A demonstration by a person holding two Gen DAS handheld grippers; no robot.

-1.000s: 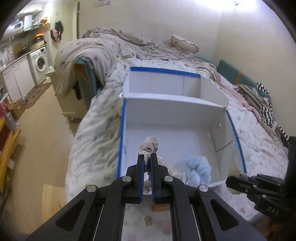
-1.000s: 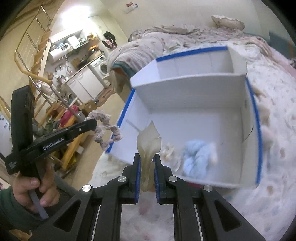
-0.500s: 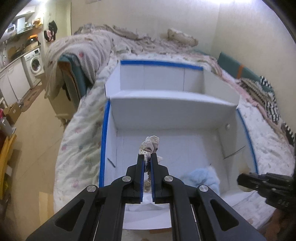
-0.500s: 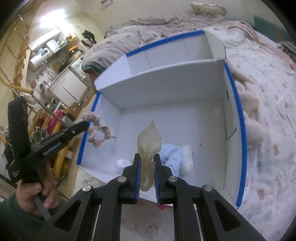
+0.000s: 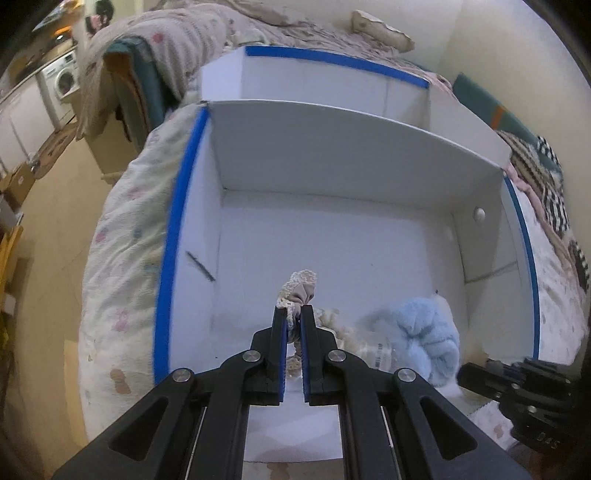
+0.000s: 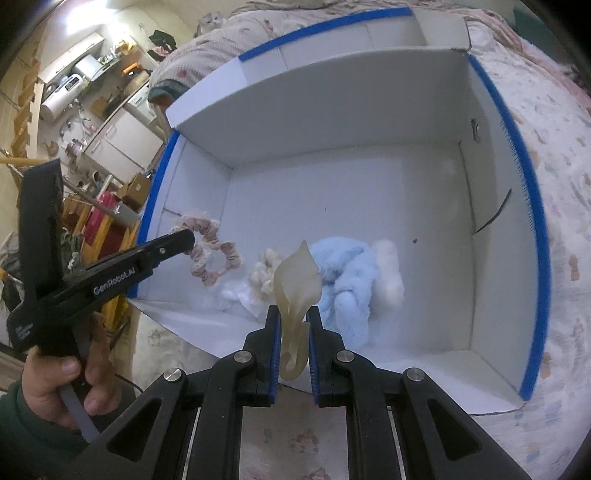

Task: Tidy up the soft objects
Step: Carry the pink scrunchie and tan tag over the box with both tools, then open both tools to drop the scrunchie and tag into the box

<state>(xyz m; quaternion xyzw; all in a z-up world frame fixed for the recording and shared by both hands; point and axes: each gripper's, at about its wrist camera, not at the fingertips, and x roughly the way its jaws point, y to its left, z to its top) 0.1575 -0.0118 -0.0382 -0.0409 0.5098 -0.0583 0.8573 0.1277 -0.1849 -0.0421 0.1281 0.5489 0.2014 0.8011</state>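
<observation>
With a blue plush item [image 6: 347, 280] already in the white box [image 6: 498, 206], the left gripper [image 5: 293, 314] clamps a pink scrunchie [image 6: 212, 254] at nine o'clock and the right gripper [image 6: 293, 314] pinches a translucent soft piece [image 6: 297, 280], both unreleased.

Both wrist views look steeply down into the box [image 5: 332, 155].

Below my claws, a bed [image 5: 122, 280] under a pale patterned quilt [image 6: 561, 206] carries a white box [image 5: 354, 162] edged in blue tape. Beyond the box lie a rumpled blanket [image 5: 173, 40] and a pillow [image 5: 380, 27].
</observation>
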